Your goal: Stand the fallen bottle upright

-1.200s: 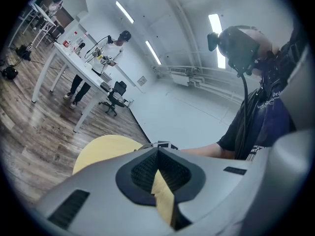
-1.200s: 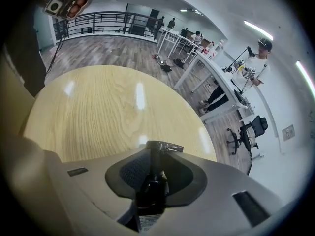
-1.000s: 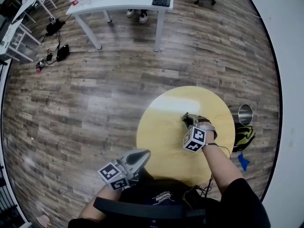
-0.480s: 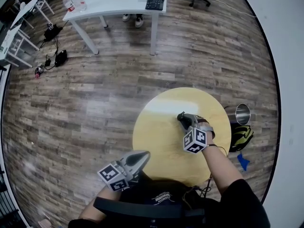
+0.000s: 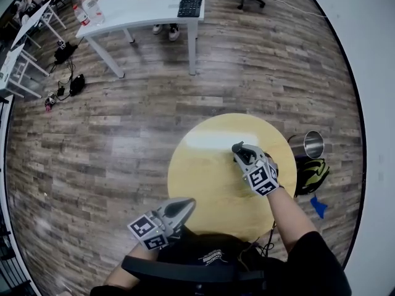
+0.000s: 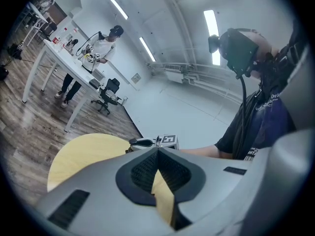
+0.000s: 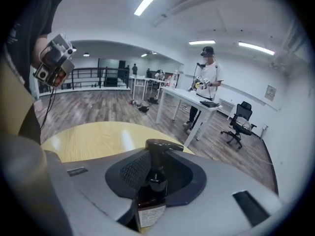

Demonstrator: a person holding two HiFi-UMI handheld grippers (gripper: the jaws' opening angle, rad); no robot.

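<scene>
Head view, grip: the right gripper (image 5: 245,155) hangs over the round table (image 5: 203,190), with the dark top of the bottle (image 5: 236,147) showing at its tip.
Head view, spare hand: the left gripper (image 5: 179,207) waits near the table's near edge, well apart from the bottle.
Head view, surface: bare yellow wood with a pale glare patch; nothing else lies on it.
Head view, room: a plank floor (image 5: 111,134); a steel can (image 5: 307,145) and a bag (image 5: 313,174) beside the table; a white desk (image 5: 136,8) with a keyboard (image 5: 190,0) far off.
Left gripper view, jaws: the left gripper (image 6: 157,154) has its pads together at the tips, with nothing between them.
Left gripper view, room: a person (image 6: 101,48) stands at the long desk.
Right gripper view, grip: the right gripper (image 7: 153,168) is clamped on the bottle (image 7: 150,195) at its neck, with the pump head (image 7: 160,145) above the pads and the label below.
Right gripper view, bottle's place: in the grip, over the table (image 7: 98,136) (whether its base touches the wood I cannot tell).
Right gripper view, doing it well: I would bring the base flat, lower it onto bare wood away from the edge, and part the jaws only once it stands steady; a tall, narrow bottle may well tip if released while leaning.
Right gripper view, room: an office chair (image 7: 239,122) stands past the desk.
</scene>
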